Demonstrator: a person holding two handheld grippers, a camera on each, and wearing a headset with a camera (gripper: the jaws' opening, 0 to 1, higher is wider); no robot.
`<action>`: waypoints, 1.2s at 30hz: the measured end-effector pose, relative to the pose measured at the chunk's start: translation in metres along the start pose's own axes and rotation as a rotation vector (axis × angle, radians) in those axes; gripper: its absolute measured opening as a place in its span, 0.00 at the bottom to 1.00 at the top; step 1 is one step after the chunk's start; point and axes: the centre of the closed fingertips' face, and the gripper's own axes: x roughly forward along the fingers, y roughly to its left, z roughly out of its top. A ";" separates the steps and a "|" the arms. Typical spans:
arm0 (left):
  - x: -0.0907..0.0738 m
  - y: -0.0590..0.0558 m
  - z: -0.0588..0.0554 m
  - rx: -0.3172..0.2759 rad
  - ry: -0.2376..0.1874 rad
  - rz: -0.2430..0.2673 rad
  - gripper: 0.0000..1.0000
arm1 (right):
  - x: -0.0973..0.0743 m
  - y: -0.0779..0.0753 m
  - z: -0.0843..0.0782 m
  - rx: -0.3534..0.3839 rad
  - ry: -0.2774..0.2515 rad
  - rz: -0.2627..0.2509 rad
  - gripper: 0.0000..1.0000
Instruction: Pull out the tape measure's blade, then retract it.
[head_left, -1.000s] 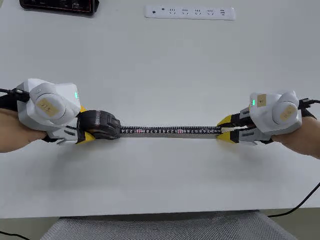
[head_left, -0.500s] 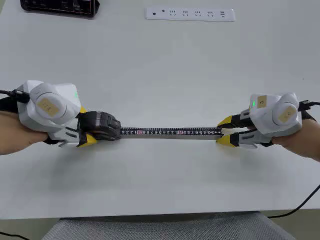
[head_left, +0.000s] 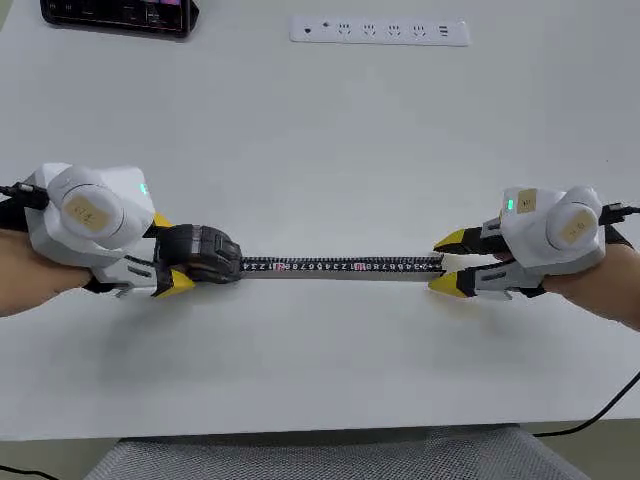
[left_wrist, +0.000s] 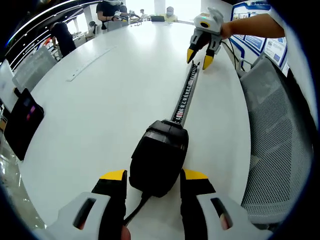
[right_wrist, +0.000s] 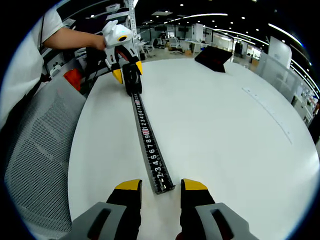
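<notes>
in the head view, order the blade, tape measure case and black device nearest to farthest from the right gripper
1. blade, its end between the right gripper's jaws
2. tape measure case, at the blade's left end
3. black device, far back on the left

White surface, matte, evenly lit. Far edge: white power strip. Far-left corner: dark device. Near edge: grey mesh chair. Open-plan room behind, ceiling light strips on.

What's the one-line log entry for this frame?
left tongs: shut on tape measure case | blade: pulled out | right tongs: open, flanking blade tip
</notes>
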 end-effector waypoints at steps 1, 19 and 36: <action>-0.001 0.000 -0.001 -0.008 -0.005 0.000 0.39 | -0.001 0.000 0.002 0.006 -0.007 -0.006 0.28; -0.013 -0.003 -0.001 -0.127 -0.083 0.035 0.46 | -0.005 0.006 0.007 0.042 -0.033 -0.053 0.36; -0.026 -0.012 -0.005 -0.233 -0.205 0.089 0.55 | -0.012 0.010 0.014 0.122 -0.093 -0.136 0.48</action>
